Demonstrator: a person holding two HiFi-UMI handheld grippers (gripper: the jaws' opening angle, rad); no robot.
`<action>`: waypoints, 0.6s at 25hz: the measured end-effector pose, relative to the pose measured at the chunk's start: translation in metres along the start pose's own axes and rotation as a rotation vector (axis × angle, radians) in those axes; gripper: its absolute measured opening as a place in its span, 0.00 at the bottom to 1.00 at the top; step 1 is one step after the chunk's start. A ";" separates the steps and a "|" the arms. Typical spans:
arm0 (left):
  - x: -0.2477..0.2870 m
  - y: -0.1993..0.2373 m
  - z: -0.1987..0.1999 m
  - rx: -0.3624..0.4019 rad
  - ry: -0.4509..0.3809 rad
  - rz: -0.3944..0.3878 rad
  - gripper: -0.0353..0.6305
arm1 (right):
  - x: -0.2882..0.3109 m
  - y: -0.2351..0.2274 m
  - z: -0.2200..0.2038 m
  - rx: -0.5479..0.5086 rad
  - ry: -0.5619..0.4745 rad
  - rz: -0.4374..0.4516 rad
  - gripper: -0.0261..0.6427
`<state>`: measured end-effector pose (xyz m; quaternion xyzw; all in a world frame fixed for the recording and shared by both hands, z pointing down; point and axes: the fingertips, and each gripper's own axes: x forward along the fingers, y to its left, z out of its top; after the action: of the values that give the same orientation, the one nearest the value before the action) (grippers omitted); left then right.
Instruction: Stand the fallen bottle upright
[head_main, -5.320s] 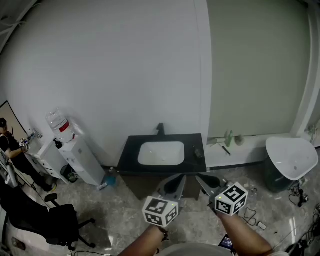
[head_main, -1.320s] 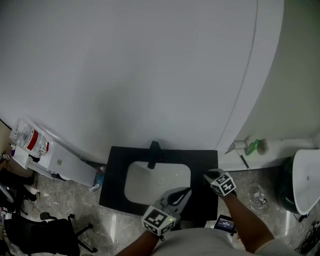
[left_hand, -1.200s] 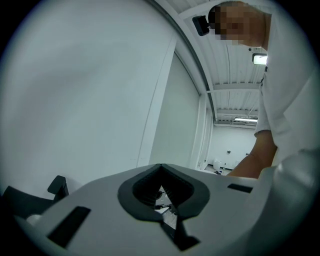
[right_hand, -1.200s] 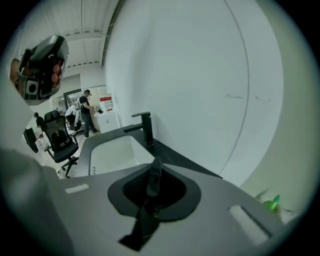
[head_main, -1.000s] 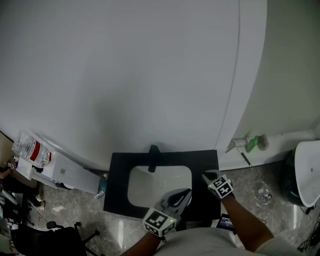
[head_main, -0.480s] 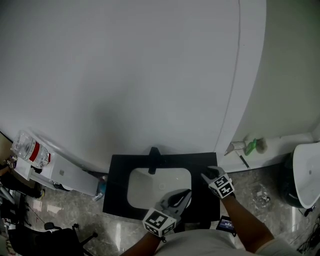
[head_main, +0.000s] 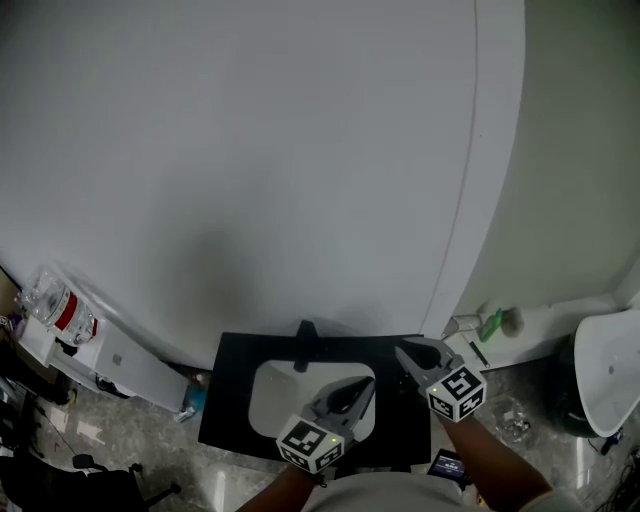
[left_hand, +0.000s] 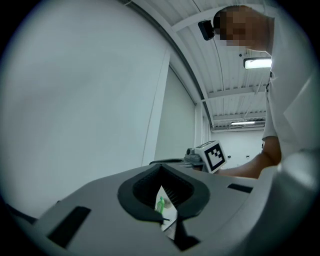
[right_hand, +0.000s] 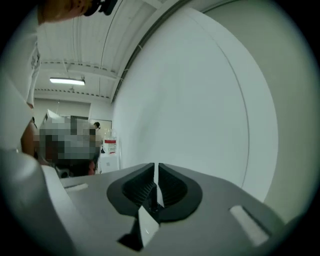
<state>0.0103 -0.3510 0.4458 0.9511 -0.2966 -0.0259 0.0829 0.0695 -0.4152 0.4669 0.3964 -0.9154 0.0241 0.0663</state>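
My right gripper (head_main: 403, 349) hangs above the right end of the black counter (head_main: 225, 402). Its jaws are closing, down to a thin slit with nothing held (right_hand: 157, 167). A small dark shape shows low in that slit; I cannot tell what it is. No small dark bottle is visible on the counter, and the spot under the right jaws is hidden. My left gripper (head_main: 368, 383) is over the white sink (head_main: 272, 385), its tips together and empty (left_hand: 160, 186). Past them a green bottle (left_hand: 160, 205) stands upright on the white ledge (head_main: 540, 320).
A black faucet (head_main: 304, 331) stands behind the sink against the white wall. The green bottle (head_main: 491, 323) and a pen lie right of the counter. A water dispenser (head_main: 60, 310) is far left, and a white bin (head_main: 610, 370) is far right.
The right gripper has lifted well up from the counter beside the sink, so its cube looks larger. The left gripper has risen a little over the sink.
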 end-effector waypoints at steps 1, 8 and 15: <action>0.001 0.001 0.007 0.008 -0.010 0.001 0.06 | -0.003 0.006 0.014 0.019 -0.017 0.016 0.06; 0.002 0.019 0.053 0.017 -0.064 0.069 0.06 | -0.017 0.053 0.082 0.070 -0.075 0.117 0.04; 0.002 0.023 0.074 0.047 -0.080 0.112 0.06 | -0.009 0.071 0.093 0.070 -0.085 0.146 0.04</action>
<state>-0.0087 -0.3815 0.3770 0.9329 -0.3529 -0.0523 0.0498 0.0145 -0.3692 0.3741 0.3311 -0.9425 0.0441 0.0113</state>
